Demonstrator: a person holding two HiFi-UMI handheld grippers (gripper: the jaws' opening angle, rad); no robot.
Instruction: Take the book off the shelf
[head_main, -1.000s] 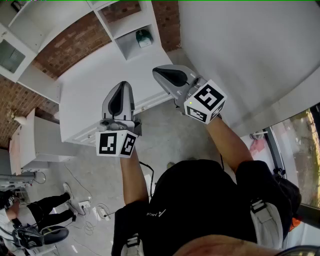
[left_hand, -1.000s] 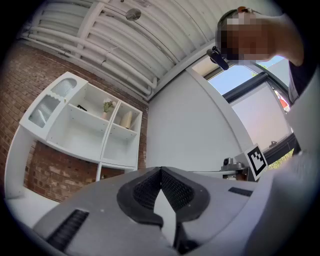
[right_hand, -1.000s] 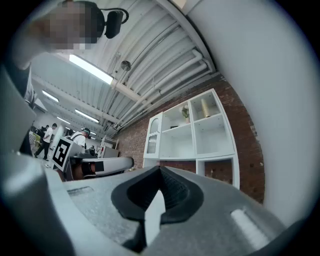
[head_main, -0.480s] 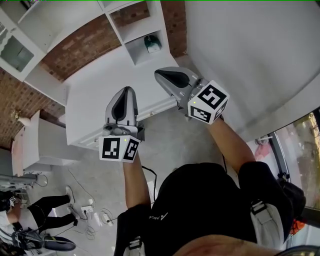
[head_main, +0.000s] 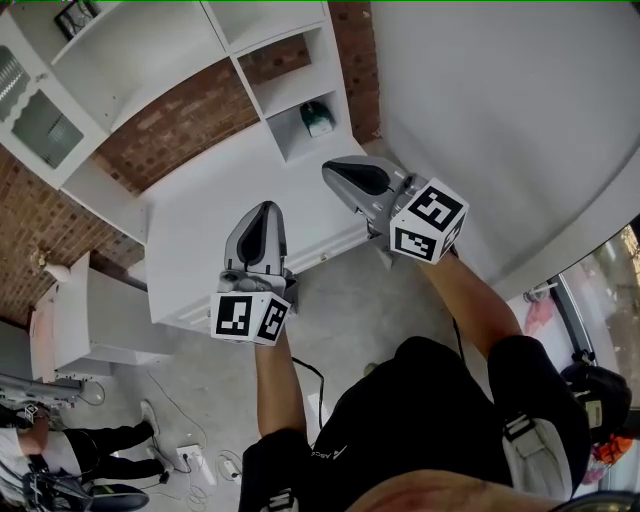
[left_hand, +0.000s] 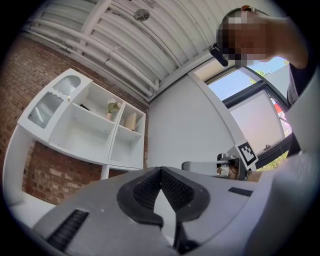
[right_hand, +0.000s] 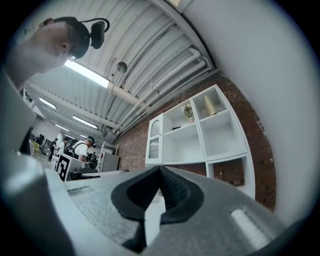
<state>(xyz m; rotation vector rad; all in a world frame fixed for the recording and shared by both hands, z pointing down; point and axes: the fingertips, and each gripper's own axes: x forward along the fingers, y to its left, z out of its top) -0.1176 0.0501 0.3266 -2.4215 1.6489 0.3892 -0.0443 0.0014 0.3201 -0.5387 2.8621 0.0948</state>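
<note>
Beyond left gripper (head_main: 268, 206) and right gripper (head_main: 329, 166): white shelf (head_main: 140, 60), well apart | both pressed together (nothing pinched)

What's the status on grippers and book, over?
Left gripper shut, empty; right gripper shut, empty. Both held off the white shelf, nothing touched. Book not made out; a green thing sits in the low cubby. Path looks clear.

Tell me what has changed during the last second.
The head view now takes in more of the white shelf at the top, and the green thing in its small compartment sits lower and further right in the picture. The left gripper and the right gripper drifted slightly the same way. Nothing was gripped or released. Both grippers stay shut, empty, held side by side before the person.
</note>
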